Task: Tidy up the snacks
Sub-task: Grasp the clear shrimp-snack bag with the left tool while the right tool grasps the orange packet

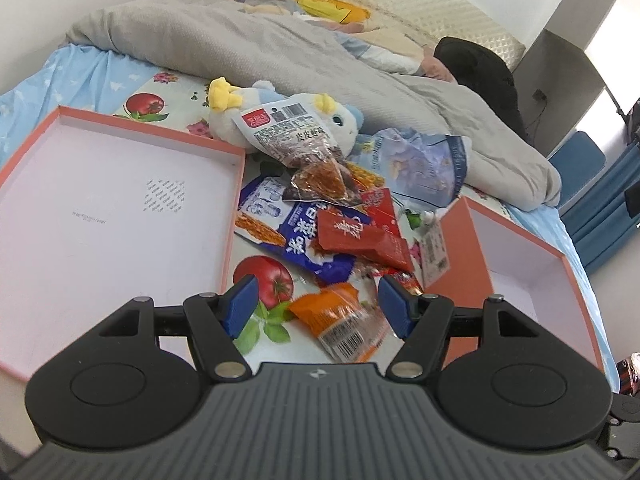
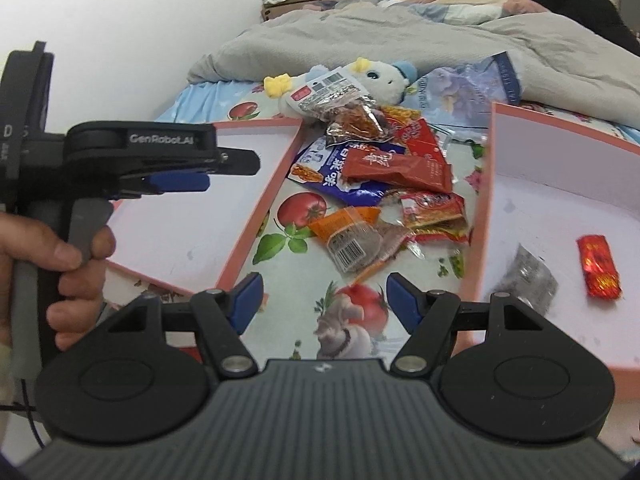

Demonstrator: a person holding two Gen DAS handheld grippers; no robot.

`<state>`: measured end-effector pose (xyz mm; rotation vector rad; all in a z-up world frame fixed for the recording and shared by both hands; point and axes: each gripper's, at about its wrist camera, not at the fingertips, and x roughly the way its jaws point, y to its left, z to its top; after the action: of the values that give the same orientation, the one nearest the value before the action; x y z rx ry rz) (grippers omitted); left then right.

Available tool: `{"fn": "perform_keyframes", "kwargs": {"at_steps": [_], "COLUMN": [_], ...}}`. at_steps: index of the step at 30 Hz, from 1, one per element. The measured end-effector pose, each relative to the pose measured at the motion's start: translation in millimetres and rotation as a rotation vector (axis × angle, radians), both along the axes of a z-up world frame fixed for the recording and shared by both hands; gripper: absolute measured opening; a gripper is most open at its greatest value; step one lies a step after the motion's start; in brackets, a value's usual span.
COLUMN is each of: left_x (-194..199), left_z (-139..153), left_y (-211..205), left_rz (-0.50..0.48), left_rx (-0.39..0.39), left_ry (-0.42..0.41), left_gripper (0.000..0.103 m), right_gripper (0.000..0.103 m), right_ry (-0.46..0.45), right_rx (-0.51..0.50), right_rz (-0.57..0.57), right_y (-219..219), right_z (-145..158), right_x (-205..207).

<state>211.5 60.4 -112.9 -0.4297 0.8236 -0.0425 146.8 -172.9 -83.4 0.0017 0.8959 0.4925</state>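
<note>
Above the snack pile (image 1: 340, 220) on the bed, left gripper (image 1: 316, 304) level, spread, empty, right gripper (image 2: 322, 300) spread, seemingly lower.

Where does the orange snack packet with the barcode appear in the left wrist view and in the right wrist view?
Left wrist view: the orange snack packet with the barcode lies low in the centre, between the two blue fingers.
Right wrist view: it lies at mid-height in the centre, ahead of the fingers.
Shared landmark: the printed red tomato on the sheet, just left of the packet.

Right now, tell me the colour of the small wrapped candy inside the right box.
Shiny red candy, clearest in the right wrist view.
</note>
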Motion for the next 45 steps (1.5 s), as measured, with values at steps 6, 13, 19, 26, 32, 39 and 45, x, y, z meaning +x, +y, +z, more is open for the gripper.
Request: {"fn": "perform_keyframes", "kwargs": {"at_steps": [6, 13, 19, 26, 32, 39, 45], "left_x": [45, 97, 139, 177, 206, 228, 235], "left_z": [-18, -41, -60, -78, -93, -112, -119], "left_y": [12, 18, 20, 25, 30, 32, 33], "left_rz": [-0.001, -0.018, -0.024, -0.001, 0.021, 0.041, 0.056], "left_rx": [-0.009, -0.046, -0.067, -0.108, -0.140, -0.186, -0.216], "left_ry": [0.018, 0.032, 0.039, 0.027, 0.026, 0.051, 0.039], "left_gripper": [0.071, 0.070, 0.070, 0.070, 0.070, 0.070, 0.068], "right_gripper": [0.070, 0.070, 0.070, 0.070, 0.070, 0.069, 0.065], "right_ry": [0.027, 0.052, 0.073, 0.082, 0.085, 0.075, 0.082], "right_rx": [-0.010, -0.015, -0.049, -0.132, -0.160, -0.221, -0.211], "right_rz": [0.032, 0.094, 0.093, 0.124, 0.175, 0.189, 0.167], "right_y": [14, 22, 30, 44, 58, 67, 65], "right_z": [-17, -38, -58, -81, -93, -105, -105], "right_x": [37, 76, 103, 124, 131, 131, 130]}}
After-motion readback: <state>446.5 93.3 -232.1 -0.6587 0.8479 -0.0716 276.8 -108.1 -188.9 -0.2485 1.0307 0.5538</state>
